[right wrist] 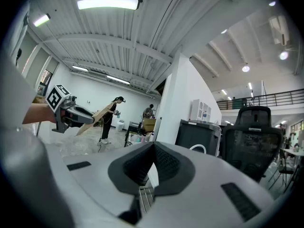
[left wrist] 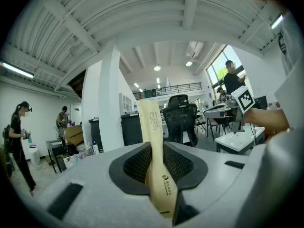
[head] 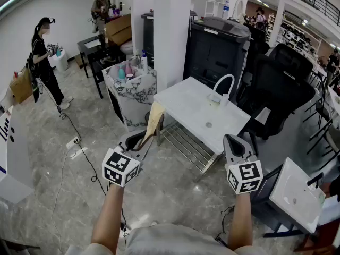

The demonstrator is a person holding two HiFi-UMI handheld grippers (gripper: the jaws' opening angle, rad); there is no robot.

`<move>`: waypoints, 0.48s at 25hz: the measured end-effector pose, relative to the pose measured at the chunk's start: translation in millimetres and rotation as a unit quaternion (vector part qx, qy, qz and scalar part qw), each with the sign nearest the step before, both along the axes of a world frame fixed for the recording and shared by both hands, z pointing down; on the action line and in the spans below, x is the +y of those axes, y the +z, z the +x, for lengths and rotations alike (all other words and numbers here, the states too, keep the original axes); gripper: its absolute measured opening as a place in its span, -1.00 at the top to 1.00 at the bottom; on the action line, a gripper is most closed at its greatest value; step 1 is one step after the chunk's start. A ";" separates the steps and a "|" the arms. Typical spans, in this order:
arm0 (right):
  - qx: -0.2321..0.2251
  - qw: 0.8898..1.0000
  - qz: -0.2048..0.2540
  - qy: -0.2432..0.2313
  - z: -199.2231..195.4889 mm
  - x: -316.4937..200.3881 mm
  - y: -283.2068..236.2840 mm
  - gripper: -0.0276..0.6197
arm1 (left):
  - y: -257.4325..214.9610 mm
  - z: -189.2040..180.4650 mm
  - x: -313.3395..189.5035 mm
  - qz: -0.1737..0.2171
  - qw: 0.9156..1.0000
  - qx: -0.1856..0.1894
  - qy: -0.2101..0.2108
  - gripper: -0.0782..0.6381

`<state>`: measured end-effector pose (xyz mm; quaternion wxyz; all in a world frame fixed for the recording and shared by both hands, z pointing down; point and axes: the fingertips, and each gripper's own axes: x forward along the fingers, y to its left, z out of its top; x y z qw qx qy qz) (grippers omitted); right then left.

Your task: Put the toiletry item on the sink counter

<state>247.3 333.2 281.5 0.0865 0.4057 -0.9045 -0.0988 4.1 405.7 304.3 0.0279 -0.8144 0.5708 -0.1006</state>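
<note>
Left gripper jaws clamp the tan toiletry packet low, most of it standing past their tips; right gripper jaws closed, empty. Bring the packet forward and lay it flat on the bare white bench ahead of the jaws, short of the faucet, then release.

The near part of the sink counter is left bare; the far edge is occupied by a faucet, the right side flanked by a black chair.
</note>
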 end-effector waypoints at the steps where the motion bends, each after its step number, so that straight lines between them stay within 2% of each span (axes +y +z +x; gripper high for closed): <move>1: 0.000 1.000 0.000 0.002 -1.7 -1.0 0.9 0.93 | 0.6 -2.1 -1.5 0.001 1.000 0.000 0.001 0.54; 12: -0.017 1.000 -0.010 0.012 -32.8 3.1 10.5 0.92 | 12.7 -40.6 -3.3 -0.004 1.000 0.013 0.009 0.54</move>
